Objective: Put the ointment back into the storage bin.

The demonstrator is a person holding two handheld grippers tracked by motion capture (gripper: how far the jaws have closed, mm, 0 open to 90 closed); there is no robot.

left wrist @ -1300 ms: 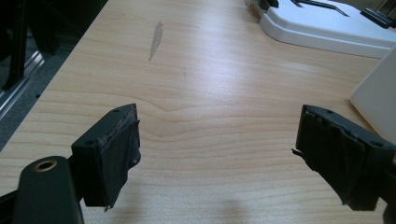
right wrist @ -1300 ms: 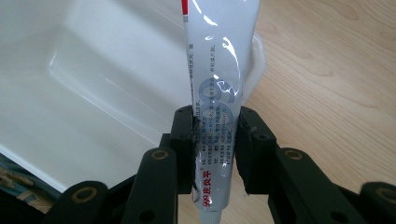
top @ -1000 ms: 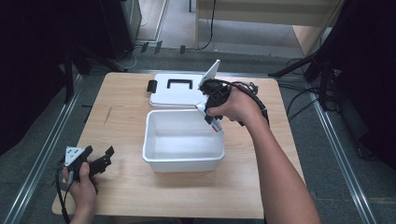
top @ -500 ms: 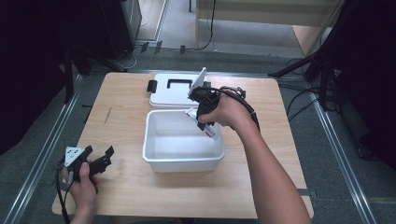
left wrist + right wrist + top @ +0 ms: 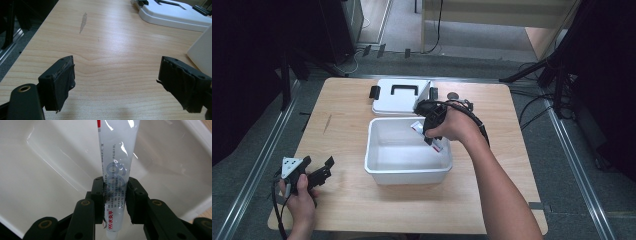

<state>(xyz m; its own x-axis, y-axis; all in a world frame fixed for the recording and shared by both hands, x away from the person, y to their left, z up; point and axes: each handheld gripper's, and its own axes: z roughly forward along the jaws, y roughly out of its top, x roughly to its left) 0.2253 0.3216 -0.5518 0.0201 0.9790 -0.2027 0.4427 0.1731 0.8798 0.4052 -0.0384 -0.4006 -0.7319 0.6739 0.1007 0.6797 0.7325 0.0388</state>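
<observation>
Both hands differ: right gripper (image 5: 115,192) clenches tube (image 5: 115,167) over bin (image 5: 377,165); left gripper (image 5: 117,82) gapes.

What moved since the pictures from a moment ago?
The right hand-held gripper, still clamped on the white printed plastic tube, came down from over the white lid into the white plastic bin. The left hand-held gripper stayed open on the wooden table.

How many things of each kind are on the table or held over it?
White bin: 1
White lid with black handle: 1
White tube, clamped in the right gripper: 1
Small round dark thing behind the lid, too small to identify: 1
Total: 4
</observation>
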